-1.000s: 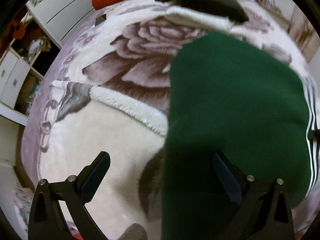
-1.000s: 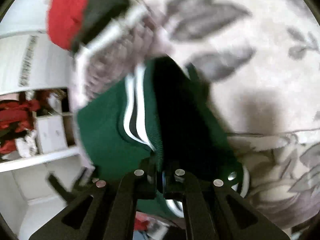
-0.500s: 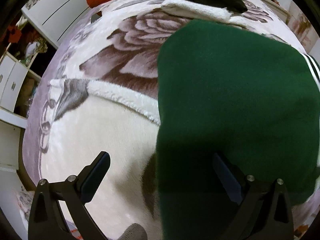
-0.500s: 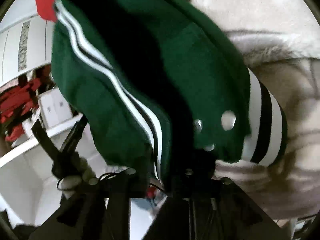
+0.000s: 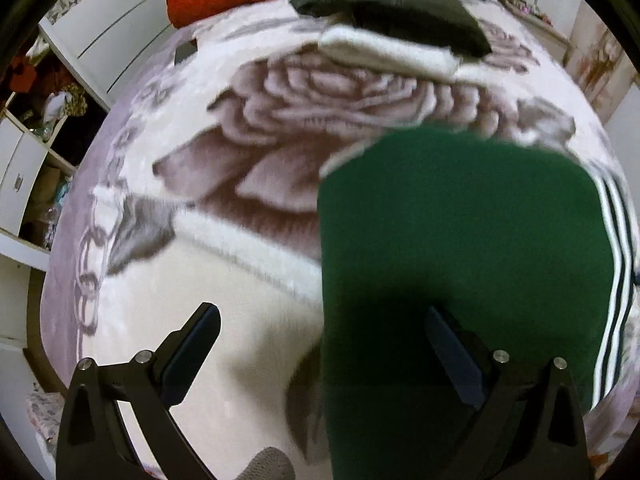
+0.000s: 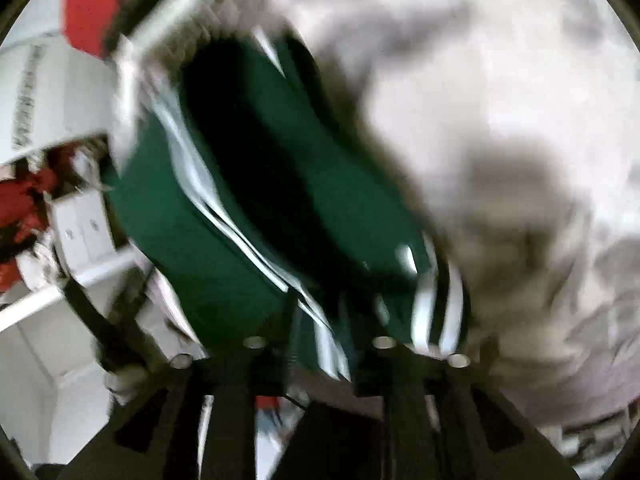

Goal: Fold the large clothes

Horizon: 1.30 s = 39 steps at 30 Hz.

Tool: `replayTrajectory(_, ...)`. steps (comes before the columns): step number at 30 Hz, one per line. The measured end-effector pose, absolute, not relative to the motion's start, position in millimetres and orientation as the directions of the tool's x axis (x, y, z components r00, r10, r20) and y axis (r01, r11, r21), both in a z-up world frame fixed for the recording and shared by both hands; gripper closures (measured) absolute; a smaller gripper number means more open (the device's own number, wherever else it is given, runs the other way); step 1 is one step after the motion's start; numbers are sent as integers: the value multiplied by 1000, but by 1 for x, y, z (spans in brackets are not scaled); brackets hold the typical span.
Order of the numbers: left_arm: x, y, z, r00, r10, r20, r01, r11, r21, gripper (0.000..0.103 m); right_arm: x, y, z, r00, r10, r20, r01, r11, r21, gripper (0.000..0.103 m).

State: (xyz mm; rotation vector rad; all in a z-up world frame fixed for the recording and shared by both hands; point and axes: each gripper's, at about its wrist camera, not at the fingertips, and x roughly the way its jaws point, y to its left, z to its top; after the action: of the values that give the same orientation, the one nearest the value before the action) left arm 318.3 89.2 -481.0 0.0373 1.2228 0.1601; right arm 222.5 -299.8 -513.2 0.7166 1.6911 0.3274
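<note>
Spread across a floral fleece bed blanket (image 5: 248, 128), the green striped-trim jacket (image 5: 460, 240) is being released: right hand-held gripper (image 6: 320, 344) has just been opening around its hem, left hand-held gripper (image 5: 324, 356) spread.

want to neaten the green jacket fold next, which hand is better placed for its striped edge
Right, probably. The right gripper sits at the green jacket by its striped edge, jaws just opened. The left gripper hangs open at the plain side.

Folded green striped garment (image 5: 460, 240) on blanket (image 5: 220, 340)
</note>
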Motion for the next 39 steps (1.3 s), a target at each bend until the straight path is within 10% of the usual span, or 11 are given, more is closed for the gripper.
replayTrajectory(2,332,89,-478,350,150,-925,-107,987,120,0,250,-304,-511,-15,644,-765,261,741,619,32)
replayTrajectory(7,371,87,-485,361,144,-921,-107,988,112,0,314,-278,-562,-26,778,-627,364,592,719,34)
replayTrajectory(9,379,86,-490,351,141,-926,-106,988,111,0,322,-244,-572,-73,774,-629,385,604,698,94)
replayTrajectory(10,381,85,-492,348,131,-928,-103,990,101,0,326,-236,-568,-76,752,-655,387,627,676,100)
replayTrajectory(16,385,81,-504,317,17,-948,-125,992,-24,0,365,-257,-532,95,537,-838,338,775,534,101)
replayTrajectory(21,377,83,-505,287,52,-957,-133,991,14,0,351,-255,-582,-101,630,-770,380,740,555,99)
replayTrajectory(28,354,74,-493,319,124,-940,-77,991,105,0,269,-294,-544,-143,669,-730,339,726,599,38)
replayTrajectory(34,330,53,-490,323,191,-927,-27,981,193,0,180,-275,-581,-287,705,-649,386,705,595,37)
replayTrajectory(36,319,48,-488,310,219,-925,-18,974,225,0,169,-265,-590,-208,726,-656,394,676,623,46)
replayTrajectory(37,315,47,-487,302,225,-926,-16,973,232,0,165,-261,-593,-192,746,-637,411,651,638,97)
replayTrajectory(39,301,47,-489,273,234,-933,-13,971,240,0,159,-266,-582,-153,712,-686,456,667,590,100)
